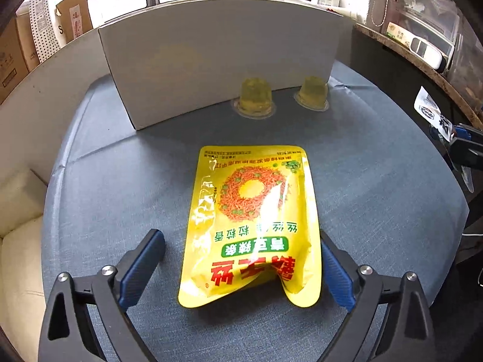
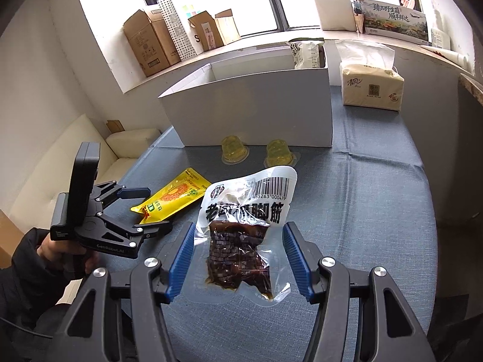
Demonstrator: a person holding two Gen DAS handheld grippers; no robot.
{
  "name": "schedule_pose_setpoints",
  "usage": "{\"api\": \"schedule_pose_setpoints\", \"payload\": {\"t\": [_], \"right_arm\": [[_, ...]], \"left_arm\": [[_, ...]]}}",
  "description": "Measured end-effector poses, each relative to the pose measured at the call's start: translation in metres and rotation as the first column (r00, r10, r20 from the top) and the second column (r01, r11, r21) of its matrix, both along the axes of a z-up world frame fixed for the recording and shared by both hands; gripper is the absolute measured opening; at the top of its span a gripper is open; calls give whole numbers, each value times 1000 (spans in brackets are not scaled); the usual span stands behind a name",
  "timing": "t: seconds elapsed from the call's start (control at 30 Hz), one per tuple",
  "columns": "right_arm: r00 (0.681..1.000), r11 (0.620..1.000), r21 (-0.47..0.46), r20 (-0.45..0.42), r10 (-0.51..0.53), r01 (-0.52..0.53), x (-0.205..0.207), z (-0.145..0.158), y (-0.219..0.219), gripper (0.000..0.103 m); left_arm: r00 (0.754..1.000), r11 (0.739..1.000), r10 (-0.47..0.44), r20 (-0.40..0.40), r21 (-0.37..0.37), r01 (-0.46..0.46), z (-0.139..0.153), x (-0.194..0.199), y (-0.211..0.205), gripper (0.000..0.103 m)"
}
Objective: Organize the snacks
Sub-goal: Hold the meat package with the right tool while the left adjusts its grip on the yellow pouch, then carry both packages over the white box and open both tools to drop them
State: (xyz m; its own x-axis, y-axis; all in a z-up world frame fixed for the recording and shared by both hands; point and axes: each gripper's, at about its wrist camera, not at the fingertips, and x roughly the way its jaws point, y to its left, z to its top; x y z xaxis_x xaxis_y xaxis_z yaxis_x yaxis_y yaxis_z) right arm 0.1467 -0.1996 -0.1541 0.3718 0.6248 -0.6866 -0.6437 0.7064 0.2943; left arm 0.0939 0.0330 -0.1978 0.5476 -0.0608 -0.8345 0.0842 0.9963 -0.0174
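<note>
Left fingers [image 1: 241, 267] apart around yellow pouch [image 1: 252, 220], right fingers [image 2: 238, 261] clamping clear packet [image 2: 241, 241], white box [image 2: 250, 105] holding 1 packet [image 2: 305, 54]

the tabletop [image 1: 377, 181] is covered in a matt, woven blue-grey cloth, creased in places. the yellow snack pouch [image 1: 250, 220] is made of glossy, crinkled foil-like plastic. the vacuum pack [image 2: 241, 232] is of shiny clear film. the white box [image 1: 217, 66] looks like smooth matt card. ribbed blue pads [image 1: 142, 268] are seen on matt black plastic with bright metal screws.
</note>
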Motion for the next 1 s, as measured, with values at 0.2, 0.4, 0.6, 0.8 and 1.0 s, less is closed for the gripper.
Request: {"api": "schedule_pose_setpoints", "payload": {"t": [0.2, 0.4, 0.6, 0.8, 1.0], "right_arm": [[1000, 1000, 6, -5, 3, -3, -2, 1, 1, 63], [1000, 1000, 6, -8, 6, -6, -3, 2, 3, 63], [1000, 1000, 15, -1, 9, -9, -5, 9, 4, 63], [999, 1000, 25, 37, 8, -8, -5, 24, 8, 63], [994, 999, 50, 109, 11, -16, 5, 58, 19, 63]], "left_arm": [[1000, 996, 7, 17, -90, -5, 16, -7, 11, 50], [999, 990, -3, 46, -140, 10, 29, -14, 18, 33], [994, 985, -29, 103, -168, 46, 56, -26, 17, 24], [988, 978, -34, 152, -198, 64, 83, -20, 15, 21], [979, 985, -41, 201, -158, 74, 110, -14, 13, 21]]}}
